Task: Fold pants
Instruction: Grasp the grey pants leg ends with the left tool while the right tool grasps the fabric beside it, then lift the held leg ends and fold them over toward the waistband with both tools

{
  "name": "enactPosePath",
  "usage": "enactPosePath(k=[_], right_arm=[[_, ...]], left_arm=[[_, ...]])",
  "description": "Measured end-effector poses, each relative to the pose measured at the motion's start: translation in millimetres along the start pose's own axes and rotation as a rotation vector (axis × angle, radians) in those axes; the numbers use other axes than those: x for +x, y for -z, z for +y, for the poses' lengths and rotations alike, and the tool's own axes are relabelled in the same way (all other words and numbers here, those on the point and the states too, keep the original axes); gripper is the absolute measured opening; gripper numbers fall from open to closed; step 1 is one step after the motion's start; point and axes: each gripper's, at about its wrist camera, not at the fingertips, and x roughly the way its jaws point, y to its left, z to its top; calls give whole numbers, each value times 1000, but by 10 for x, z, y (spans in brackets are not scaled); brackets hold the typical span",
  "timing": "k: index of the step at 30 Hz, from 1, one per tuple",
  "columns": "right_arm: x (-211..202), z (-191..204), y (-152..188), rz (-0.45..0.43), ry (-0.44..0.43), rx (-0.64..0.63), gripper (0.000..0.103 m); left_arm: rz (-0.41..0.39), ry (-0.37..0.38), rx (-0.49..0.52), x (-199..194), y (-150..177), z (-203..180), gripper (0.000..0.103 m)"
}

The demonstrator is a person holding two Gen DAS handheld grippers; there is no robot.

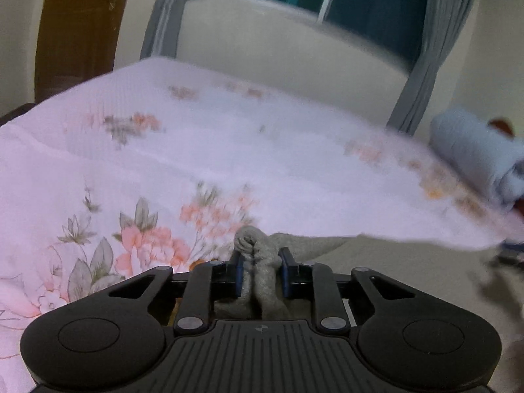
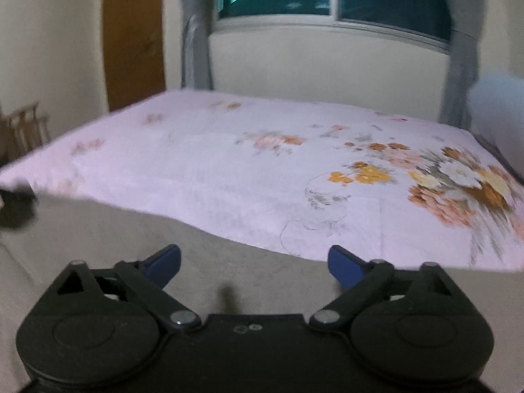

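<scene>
Left-wrist and right-wrist views over a bed with a pale pink, flower-printed bedsheet (image 1: 203, 150). The soft grey-beige knit pants (image 1: 262, 281) lie along the near edge of the bed, directly under both grippers. From the left gripper (image 1: 262, 262) the cloth runs away to the right, towards the other hand, so its long axis appears to lie across the views rather than away from the cameras. The left gripper has its blue-padded fingers (image 1: 285, 271) closed on a bunched fold of the pants, a knot of fabric puffing up above the tips. The right gripper (image 2: 253, 262) hovers just above a flat, smooth stretch of the same cloth with its jaws spread wide and nothing between them (its shadow falls on the fabric beneath). The right gripper is therefore the free one, and the fabric it needs lies straight below and ahead. The pants look thick, matte and limp; they are creased only at the left pinch. A rolled pale-blue blanket (image 1: 478, 157) sits at the far right of the bed, well apart. How much of the garment lies outside both views cannot be told.
</scene>
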Motion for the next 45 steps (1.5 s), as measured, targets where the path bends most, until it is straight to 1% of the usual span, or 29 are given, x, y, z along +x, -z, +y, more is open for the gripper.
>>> enactPosePath(k=[1,2,3,5,8,13,15,16,17,18,19,20,22,24,28,30,32,34,36,37,38,39,40,41,42,43,44,45], right_arm=[[84,-14,-12,16,-13,-26,78],[157,-31,-20,30,-22,-48,75],[220,-43,-27,42,-32,-66,74],[341,-80,-34,64,-51,-109,67],[478,-139,-34,93,-92,-168,66],[669,-113,7,160,-160,-358,66],[724,-100,-2,182,-188,-390,64],[742,-86,-6,194,-205,-399,55],[753,-69,-6,207,-228,-410,43],[747,-51,-6,211,-246,-416,29],[739,-27,-3,214,-231,-433,1],[712,1,1,212,-200,-458,0],[594,-51,-45,190,-207,-396,0],[339,-86,-102,145,-209,-357,0],[-464,-1,-170,55,-188,-398,0],[-916,60,-134,27,-182,-411,0],[-1372,189,-8,20,-176,-443,0],[-1728,367,173,37,-178,-467,0],[-1999,563,450,56,-170,-487,0],[-2088,648,608,65,-170,-494,0],[-2174,771,819,64,-156,-513,0],[-2218,861,989,63,-125,-527,3],[-2243,927,1151,82,-100,-512,8],[-2304,951,1275,88,-82,-464,9],[-2400,960,1358,75,-68,-404,11],[-2499,934,1422,56,-53,-322,14],[-2576,889,1461,47,-45,-234,18],[-2628,842,1489,41,-44,-165,19]], left_arm=[[-13,11,3,-72,-15,-13,21],[-20,20,9,-137,-39,-10,21],[-19,23,13,-163,-57,-6,21],[-10,28,9,-189,-110,3,21],[5,27,-2,-157,-181,24,21],[23,18,-15,-98,-217,27,21],[34,13,-17,-69,-197,32,21],[44,7,-12,-47,-188,36,21],[53,2,-4,-28,-175,33,21],[63,-2,-8,-10,-163,34,21],[74,-2,-16,9,-155,46,21],[76,-5,-16,12,-151,42,21],[63,2,-19,-26,-166,32,21],[17,33,3,-168,-193,-5,21],[-73,124,10,-625,-200,3,21],[-106,175,3,-901,-140,23,21],[-115,200,21,-1150,-40,16,21],[-115,212,24,-1384,103,36,21],[-118,185,30,-1598,288,86,21],[-111,176,11,-1682,404,137,28],[-92,123,-13,-1767,553,193,42],[-77,47,-45,-1845,689,250,46],[-59,-2,-88,-1929,837,325,47],[-28,-35,-134,-2010,977,403,47],[-10,-80,-180,-2095,1091,461,47],[-9,-92,-242,-2227,1237,508,47],[-10,-87,-286,-2323,1337,531,47],[-5,-81,-322,-2409,1424,537,47]])
